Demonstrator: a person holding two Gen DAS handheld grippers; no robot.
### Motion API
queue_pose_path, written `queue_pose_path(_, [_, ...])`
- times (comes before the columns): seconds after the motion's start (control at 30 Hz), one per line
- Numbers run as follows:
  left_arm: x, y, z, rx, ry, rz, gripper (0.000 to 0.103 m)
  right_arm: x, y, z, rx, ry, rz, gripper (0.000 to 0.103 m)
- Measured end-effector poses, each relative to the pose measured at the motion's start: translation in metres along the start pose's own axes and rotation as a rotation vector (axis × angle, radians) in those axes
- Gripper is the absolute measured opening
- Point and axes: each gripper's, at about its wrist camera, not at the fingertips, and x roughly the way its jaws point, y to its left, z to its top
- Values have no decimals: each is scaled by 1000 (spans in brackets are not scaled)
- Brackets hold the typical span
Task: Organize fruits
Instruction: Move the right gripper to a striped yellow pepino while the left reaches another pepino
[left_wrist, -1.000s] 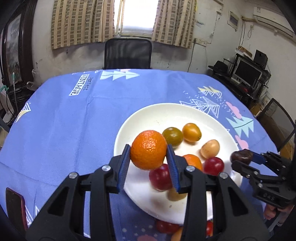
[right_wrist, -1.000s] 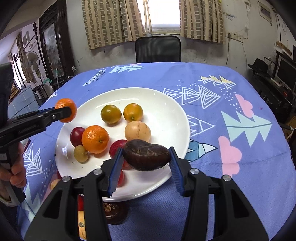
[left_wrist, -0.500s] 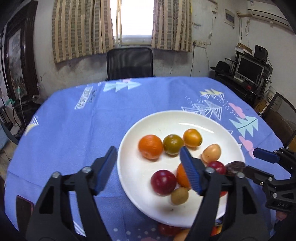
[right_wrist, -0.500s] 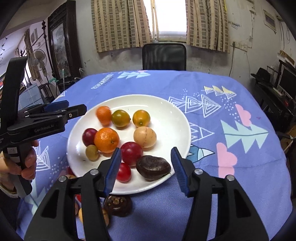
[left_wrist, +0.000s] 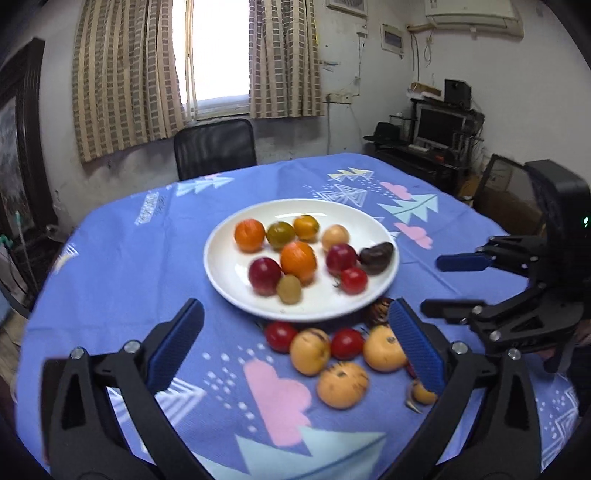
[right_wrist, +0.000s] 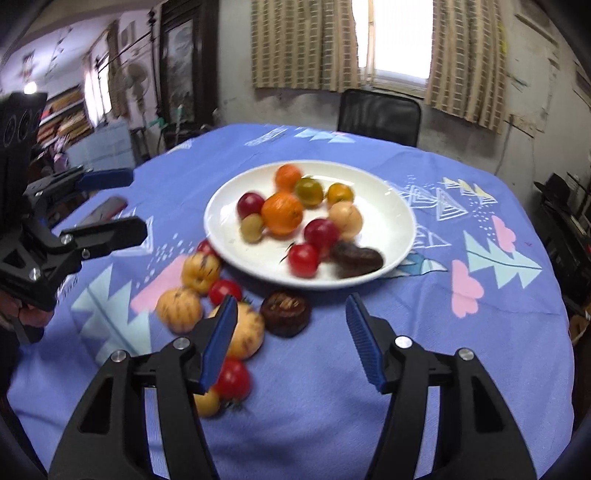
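Observation:
A white plate (left_wrist: 221, 266) (right_wrist: 399, 206) on the blue tablecloth holds several fruits: two oranges, red, yellow and green ones, and a dark brown fruit (left_wrist: 376, 254) (right_wrist: 356, 257) at its near right rim. Several loose fruits lie on the cloth in front of the plate: yellow ones (left_wrist: 309, 350) (right_wrist: 179, 309), red tomatoes (left_wrist: 346, 343) (right_wrist: 225, 291) and a dark round fruit (right_wrist: 285, 314). My left gripper (left_wrist: 293, 347) is open and empty above the loose fruits. My right gripper (right_wrist: 291, 339) is also open and empty, near the dark round fruit.
A black chair (left_wrist: 215, 147) stands behind the table under the curtained window. A phone (right_wrist: 107, 207) lies on the cloth at the left. A desk with a monitor (left_wrist: 439, 125) is at the right. A hand (right_wrist: 29, 314) holds the left gripper's handle.
Both grippers let go of their fruit onto the plate, the left its orange and the right its dark brown fruit. Both then opened wide and pulled back toward the table's near side.

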Motion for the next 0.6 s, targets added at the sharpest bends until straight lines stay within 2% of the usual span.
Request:
queue_pose_path(0.1, [3, 1, -17, -16, 56, -37, 101, 1, 13, -9, -61, 46, 45, 61])
queue_pose_path(0.17, [4, -2, -26, 0, 87, -48, 101, 1, 21, -13, -97, 50, 36, 61])
queue_pose_path(0.27, [2, -12, -32, 53, 88, -42, 101, 5, 23, -16, -74, 62, 69, 61])
queue_pose_path(0.4, [-4, -19, -33, 65, 84, -134, 101, 12, 23, -17, -44, 89, 96, 61])
queue_pose_path(0.5, [-3, -25, -36, 102, 82, -117, 101, 14, 23, -18, -33, 86, 105, 61])
queue_pose_path(0.6, [3, -24, -37, 85, 120, -129, 101, 19, 25, -19, -28, 94, 106, 61])
